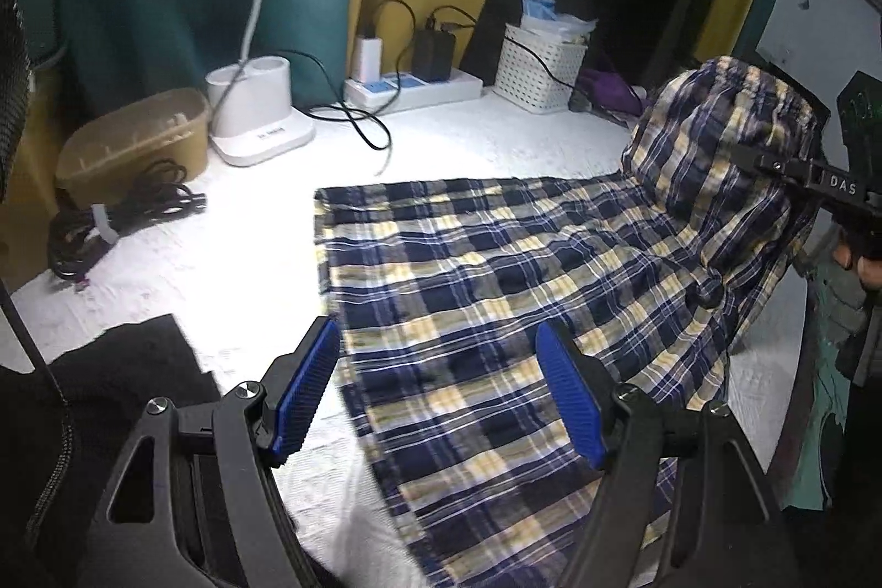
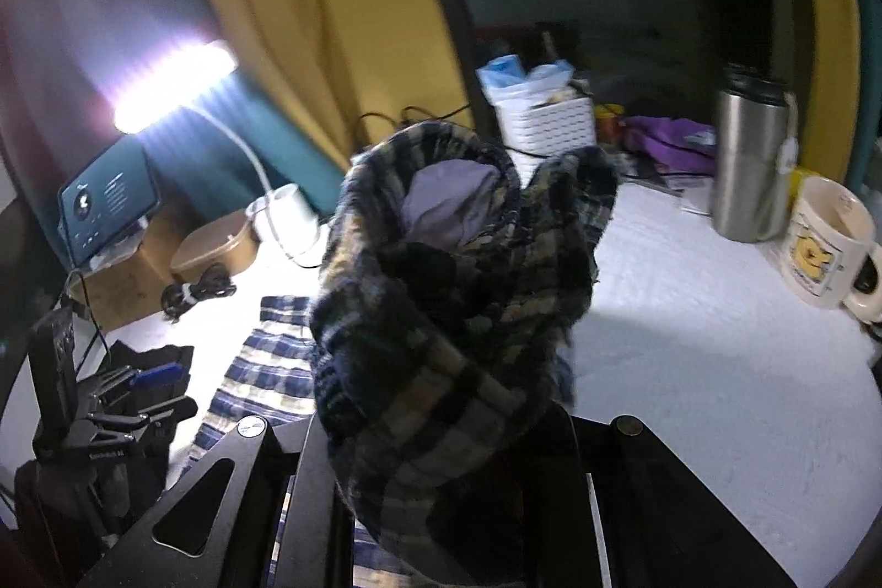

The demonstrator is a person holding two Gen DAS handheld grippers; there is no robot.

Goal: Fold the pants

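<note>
Plaid pants (image 1: 496,268), blue, navy and pale yellow, lie with the leg end flat on the white textured table cover (image 1: 231,257), while the gathered elastic waistband end is lifted at the right side of the left wrist view. Right gripper (image 2: 441,433) has its fingers nearly together, clamped on a bunched fold of that waist end; in its own view the cloth is blurred, fills the centre and hides the fingertips entirely, with a grey lining showing inside the opening. From the left wrist view only its black body and part of a hand (image 1: 860,257) show, cut off at the frame edge. Left gripper (image 1: 441,378) stands wide, its ribbed blue pads (image 1: 308,395) apart above the flat leg section and holding nothing. A black garment (image 1: 110,367) at lower left is partly cut off. Along the back stand a white lamp base (image 1: 259,114), a white power strip (image 1: 413,89) with chargers, a perforated white basket (image 1: 537,73), a tan oval container (image 1: 132,141) and coiled black cable (image 1: 121,219). A brushed steel tumbler (image 2: 752,158) and a cream printed mug (image 2: 827,246) stand at the far right.
</note>
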